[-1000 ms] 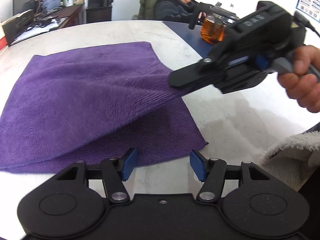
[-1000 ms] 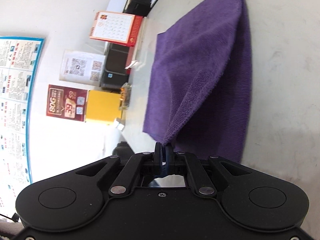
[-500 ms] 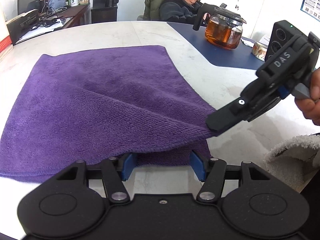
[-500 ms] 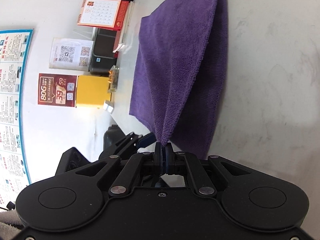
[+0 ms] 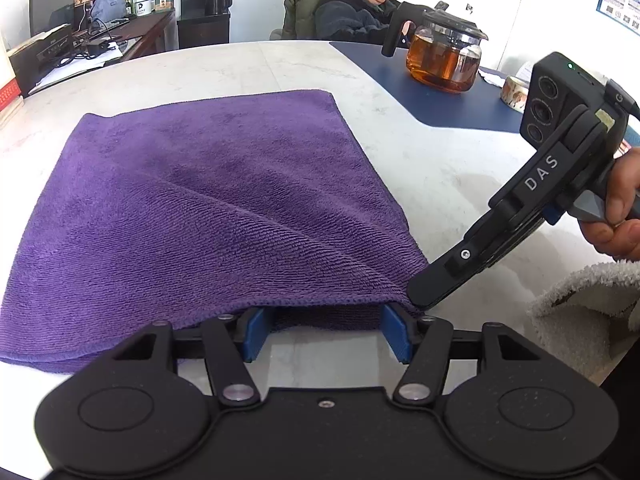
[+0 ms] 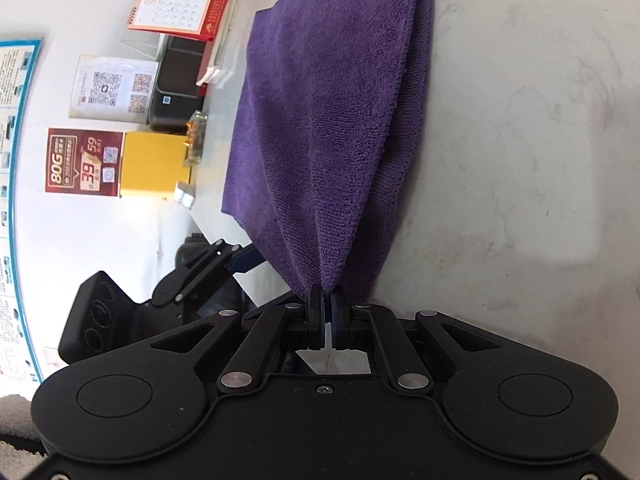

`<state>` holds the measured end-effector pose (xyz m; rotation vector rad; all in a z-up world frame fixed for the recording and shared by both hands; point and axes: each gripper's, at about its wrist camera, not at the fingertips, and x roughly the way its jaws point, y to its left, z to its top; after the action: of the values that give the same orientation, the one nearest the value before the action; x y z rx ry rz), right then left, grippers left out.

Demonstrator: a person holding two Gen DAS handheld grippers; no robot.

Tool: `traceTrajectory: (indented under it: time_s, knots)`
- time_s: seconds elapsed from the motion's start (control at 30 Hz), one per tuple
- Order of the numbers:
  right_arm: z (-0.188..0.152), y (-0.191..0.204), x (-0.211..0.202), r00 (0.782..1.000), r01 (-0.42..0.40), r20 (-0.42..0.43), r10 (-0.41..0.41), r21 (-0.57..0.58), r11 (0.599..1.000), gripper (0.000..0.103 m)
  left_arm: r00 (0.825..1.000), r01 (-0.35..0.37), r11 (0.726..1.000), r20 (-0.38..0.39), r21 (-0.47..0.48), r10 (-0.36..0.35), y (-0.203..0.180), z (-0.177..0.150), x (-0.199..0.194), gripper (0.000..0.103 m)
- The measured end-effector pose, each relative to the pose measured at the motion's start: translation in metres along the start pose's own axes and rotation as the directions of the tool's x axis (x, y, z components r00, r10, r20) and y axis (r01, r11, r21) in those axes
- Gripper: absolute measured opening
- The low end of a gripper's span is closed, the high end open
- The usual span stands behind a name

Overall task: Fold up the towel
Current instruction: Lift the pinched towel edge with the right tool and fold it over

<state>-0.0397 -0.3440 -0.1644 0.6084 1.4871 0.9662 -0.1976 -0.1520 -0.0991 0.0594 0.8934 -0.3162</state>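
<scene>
The purple towel point(image 5: 192, 200) lies on the pale table point(image 5: 440, 160), w/ its top layer folded over and one near corner pinched up off the surface. The right gripper point(image 6: 325, 300) has that corner: jaws nearly closed, only the cloth's thickness between the blue pads point(image 6: 316, 312). In the left wrist view the same gripper comes in from the right, nose down, its tip at the towel's near right corner. The left gripper point(image 5: 326, 332) is wide open, holding nothing; it sits at the near hem, pads point(image 5: 254, 334) either side of the edge, cloth not between them as far as I can tell.

Step in hand, I reckon: lay the top layer's corner down on the bottom one and square the fold.

To do it well:
- Lower the corner straight down; don't drag sideways, terry cloth bunches easily.
- Match the top hem to the bottom hem before letting go; the lower layer shows along the near edge, so check alignment there.
- Left gripper could pin or take the other near corner so the hem stays taut & flat.
- Release only once the cloth rests on the table, else the corner may flop back.

Teapot point(image 5: 444, 60) stands well apart, no risk.
</scene>
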Motion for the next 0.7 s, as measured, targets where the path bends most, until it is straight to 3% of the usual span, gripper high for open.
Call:
traceTrajectory:
  time_s: [0.2, 0.43, 0.6, 0.7]
  knots:
    - [0.000, 0.008, 0.006, 0.998, 0.059, -0.028, -0.060, -0.062, 0.996, 0.003, 0.999, -0.041, 0.999, 0.002, -0.026, 0.041, 0.014, -0.009, -0.023, 0.056]
    - [0.002, 0.027, 0.008, 0.990, 0.121, -0.046, -0.131, -0.165, 0.979, 0.002, 0.983, -0.173, 0.981, 0.048, -0.086, 0.177, 0.062, -0.004, -0.061, 0.056]
    - [-0.001, 0.033, 0.006, 0.986, 0.152, -0.039, -0.162, -0.187, 0.971, 0.002, 0.968, -0.247, 0.966, 0.032, -0.082, 0.250, 0.107, 0.018, -0.050, 0.056]
    - [-0.006, 0.042, 0.005, 0.979, 0.196, -0.014, -0.204, -0.218, 0.956, 0.003, 0.975, -0.220, 0.974, 0.016, -0.046, 0.221, 0.123, 0.026, -0.034, 0.056]
